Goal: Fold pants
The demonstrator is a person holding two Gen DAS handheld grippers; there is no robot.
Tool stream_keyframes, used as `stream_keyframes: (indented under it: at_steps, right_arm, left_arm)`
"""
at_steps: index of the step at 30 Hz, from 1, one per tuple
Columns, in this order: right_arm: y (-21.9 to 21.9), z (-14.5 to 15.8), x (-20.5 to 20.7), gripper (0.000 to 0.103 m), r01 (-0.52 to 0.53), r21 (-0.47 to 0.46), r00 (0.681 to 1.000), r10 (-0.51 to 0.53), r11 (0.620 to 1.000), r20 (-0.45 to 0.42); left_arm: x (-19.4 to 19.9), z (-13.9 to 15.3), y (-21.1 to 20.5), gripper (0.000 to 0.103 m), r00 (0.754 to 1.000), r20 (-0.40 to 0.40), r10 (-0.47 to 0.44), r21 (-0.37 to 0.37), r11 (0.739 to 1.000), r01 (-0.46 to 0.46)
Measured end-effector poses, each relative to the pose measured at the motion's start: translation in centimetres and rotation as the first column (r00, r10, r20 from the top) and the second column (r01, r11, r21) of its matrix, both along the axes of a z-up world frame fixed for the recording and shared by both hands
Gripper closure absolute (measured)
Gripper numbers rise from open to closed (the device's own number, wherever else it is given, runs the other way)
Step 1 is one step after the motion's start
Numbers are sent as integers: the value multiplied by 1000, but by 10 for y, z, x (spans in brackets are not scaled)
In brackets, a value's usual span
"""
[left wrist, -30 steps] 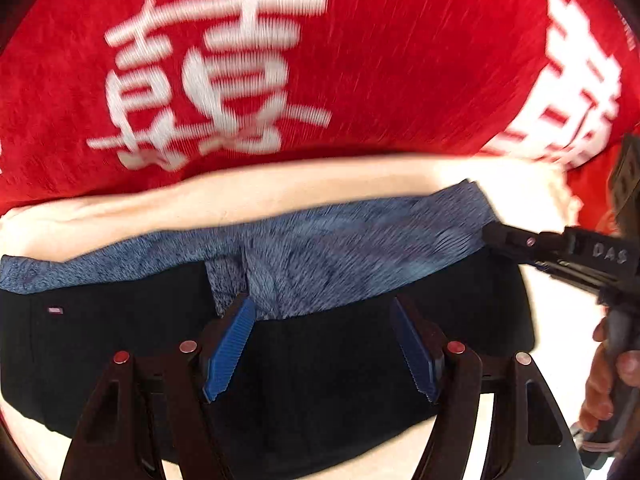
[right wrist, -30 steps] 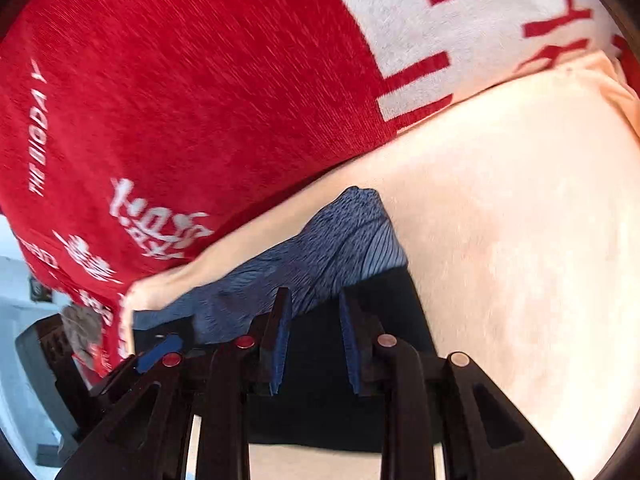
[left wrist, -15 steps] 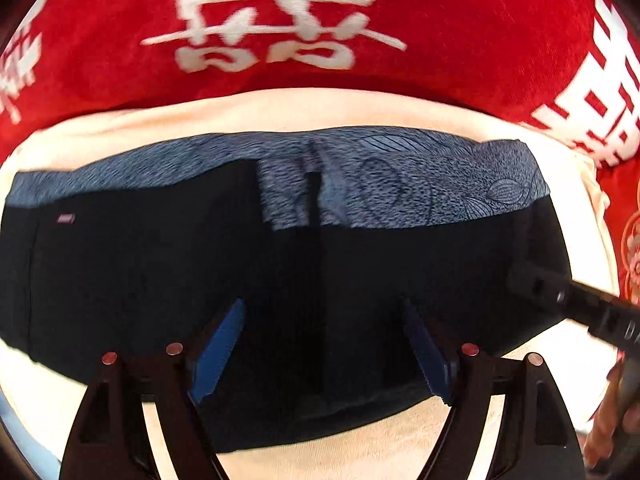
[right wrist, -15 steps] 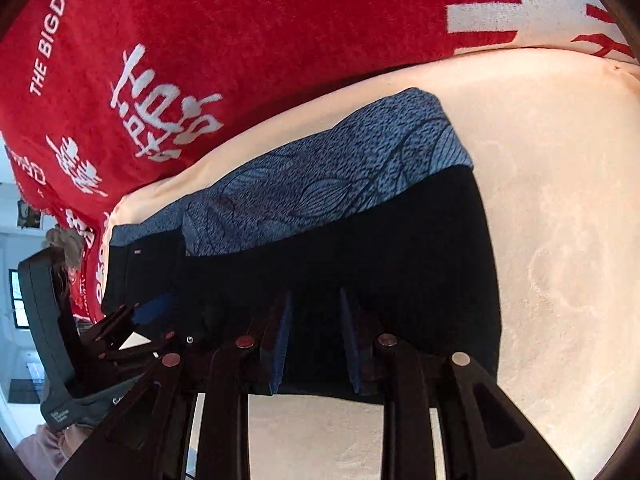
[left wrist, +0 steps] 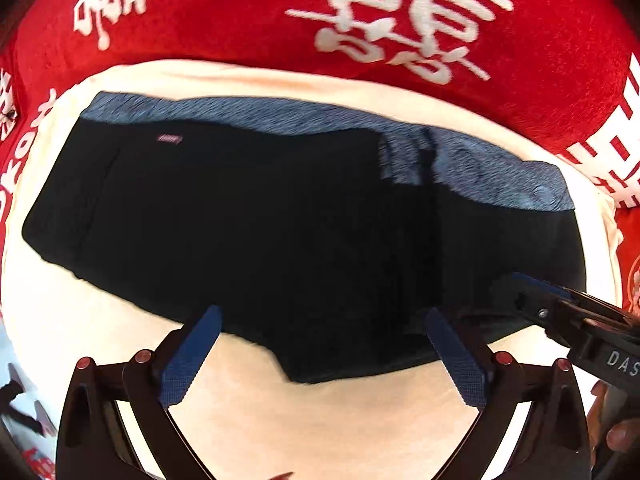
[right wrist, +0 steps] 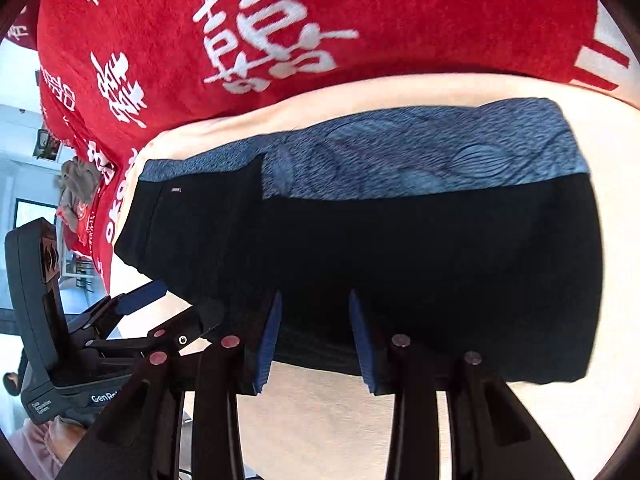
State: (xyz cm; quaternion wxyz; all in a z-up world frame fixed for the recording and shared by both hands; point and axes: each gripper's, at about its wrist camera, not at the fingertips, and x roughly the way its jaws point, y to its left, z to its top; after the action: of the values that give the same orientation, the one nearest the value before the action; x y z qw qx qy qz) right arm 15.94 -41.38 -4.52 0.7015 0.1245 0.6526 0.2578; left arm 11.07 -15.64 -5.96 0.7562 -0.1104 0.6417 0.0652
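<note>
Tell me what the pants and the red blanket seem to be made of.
Pants: matte black, probably a soft knit, with a blue patterned band; it lies limp and flat. Red blanket: looks like plush fleece or terry, with a fuzzy nap and white characters.

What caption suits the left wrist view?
Open left hand-held gripper above folded black pants on a cream cushion.

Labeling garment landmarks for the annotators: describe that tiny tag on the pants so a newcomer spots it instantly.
Start at the red blanket with white characters, then the cream sheet lying on it, where the black pants are spread. Along their far edge runs a blue patterned waistband. Just below it, near the left end, sits the small pinkish label, the only pale mark on the black fabric.
</note>
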Motion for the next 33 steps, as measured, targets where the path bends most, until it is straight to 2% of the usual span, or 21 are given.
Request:
stream_keyframes:
  at_steps: [1,2,4,10,11,16,19,22,26,28,32,33]
  right_arm:
    - [6,-4,-3,56,-7,-22,1000,6,1000,-9]
    - [13,-5,-7,56,-8,-58,1000,9,998,5]
    - [24,1,-17,54,-19,-113,998,25,993,50]
    - [44,5,-30,50,-73,-232,992,94,970,83]
    - [47,5,-30,50,-71,-246,992,93,967,80]
    - [58,8,-30,48,-66,-304,993,93,950,76]
    - [69,19,-35,48,-91,-316,984,134,944,117]
    - [90,27,-41,47,-163,-401,946,258,902,195]
    - [114,30,-54,47,-227,-553,854,437,802,283]
    - [118,29,-60,47,-236,-598,818,489,766,304]
    - [125,19,-70,47,-266,-658,768,568,705,298]
    - [126,16,-69,47,-261,-665,764,571,700,301]
  left_arm:
    - [-5,-2,7,0,1000,-11,-6,16,1000,6]
    - [2,-4,-5,0,1000,-24,-9,37,999,9]
    - [2,-8,0,0,999,-47,-23,49,998,25]
    - [-8,-11,35,0,998,-66,-22,16,1000,24]
    - [0,-12,33,0,998,-66,-20,12,1000,21]
    - [4,-17,54,0,998,-56,-6,-14,1000,5]
    - [2,-20,63,0,998,-59,11,-33,999,-13]
    - [-4,-18,76,0,998,-61,29,-43,999,-31]
    - [-8,-18,84,0,997,-50,54,-61,996,-57]
    - [-13,-16,85,0,997,-37,61,-77,995,-64]
    - [-18,-16,86,0,997,-26,67,-110,991,-70]
    - [-19,-17,85,0,997,-27,70,-116,991,-72]
